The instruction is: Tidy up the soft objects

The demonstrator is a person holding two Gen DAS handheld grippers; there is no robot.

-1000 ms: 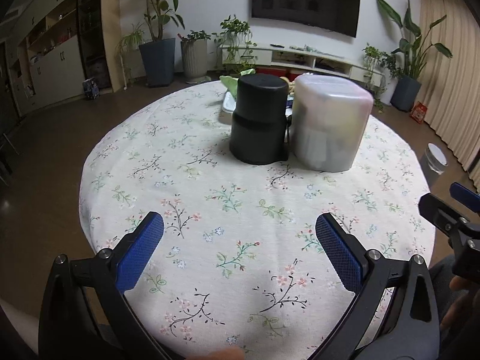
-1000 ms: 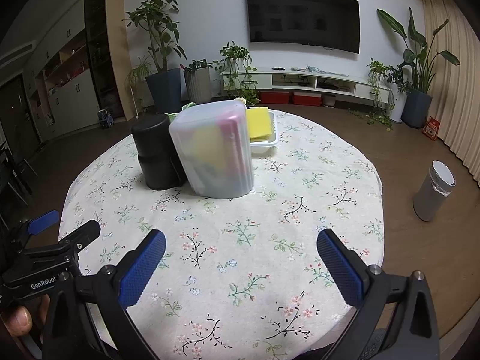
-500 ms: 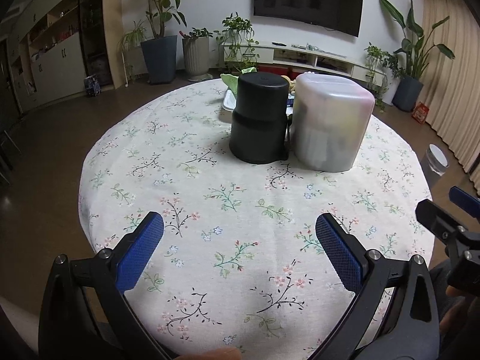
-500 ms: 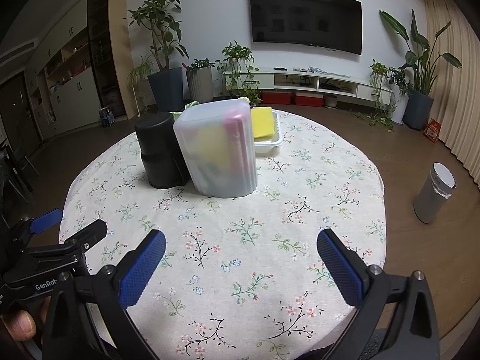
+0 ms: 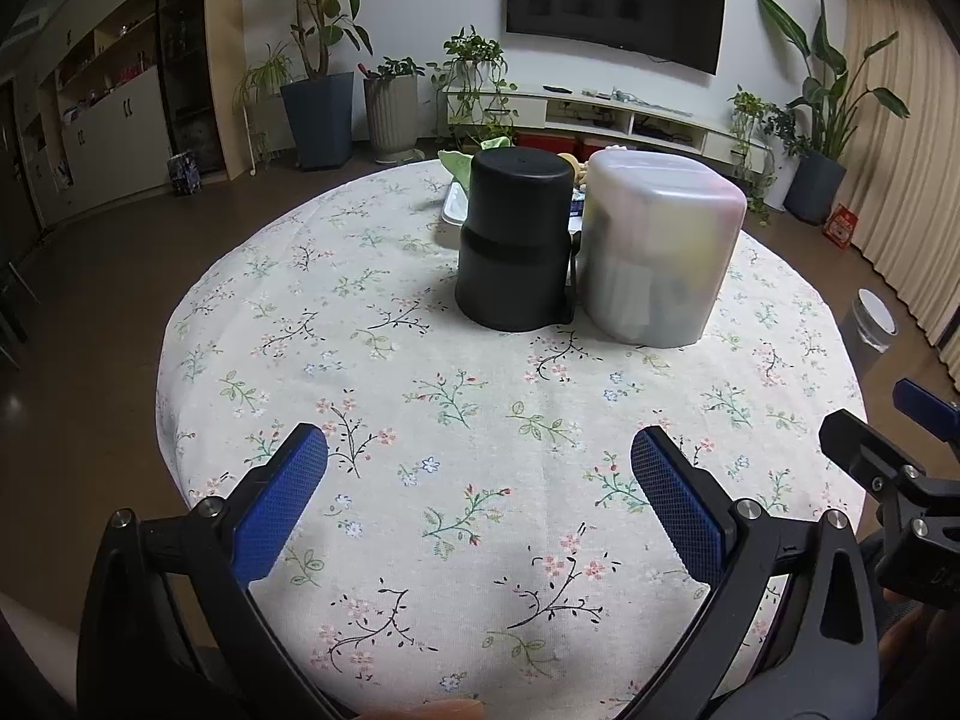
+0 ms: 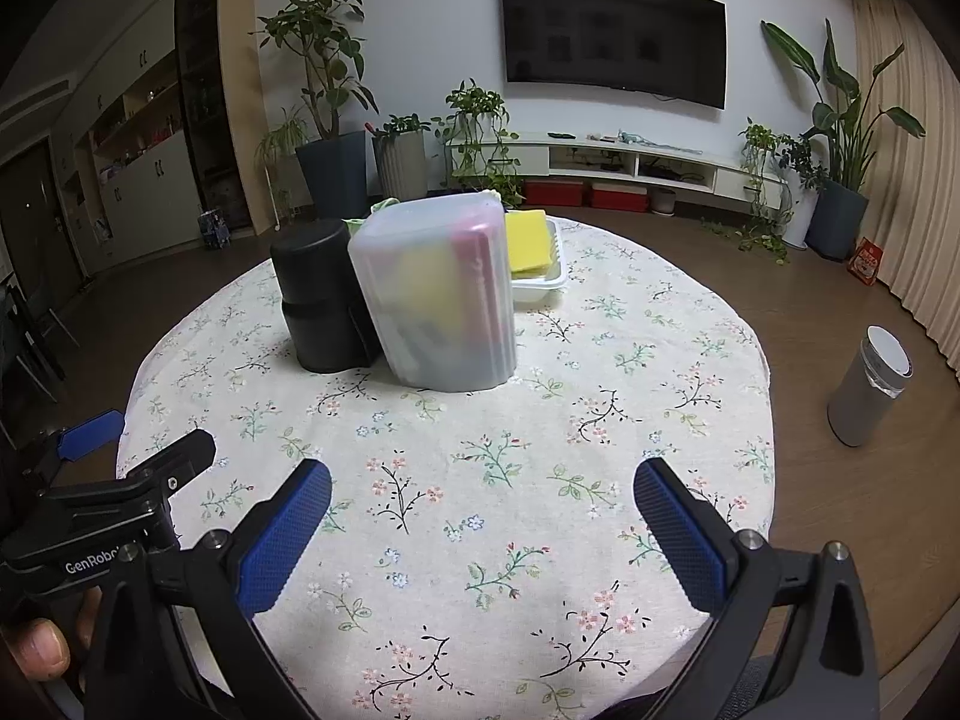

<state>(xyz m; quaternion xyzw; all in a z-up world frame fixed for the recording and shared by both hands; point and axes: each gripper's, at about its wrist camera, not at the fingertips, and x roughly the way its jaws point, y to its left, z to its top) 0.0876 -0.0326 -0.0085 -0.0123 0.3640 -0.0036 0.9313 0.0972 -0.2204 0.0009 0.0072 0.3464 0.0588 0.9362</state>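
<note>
Soft items: yellow flat sponge in white plastic tray, behind frosted translucent plastic container and black cylindrical container.
Left gripper: jaws apart, empty, well short of containers.
Right gripper: likewise spread, empty.

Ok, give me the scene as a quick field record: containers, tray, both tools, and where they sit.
surface: round table with floral cloth
black container: upright, left of the translucent one, close beside it
translucent container: frosted, upright; yellow and pink shapes show through, contents unclear
white tray: behind the containers, holds a yellow sponge
other tray items: green and tan things, partly hidden
left tool: open, empty, over the near table edge
right tool: open, empty, over the near table edge
floor: grey cylinder bin to the right
</note>
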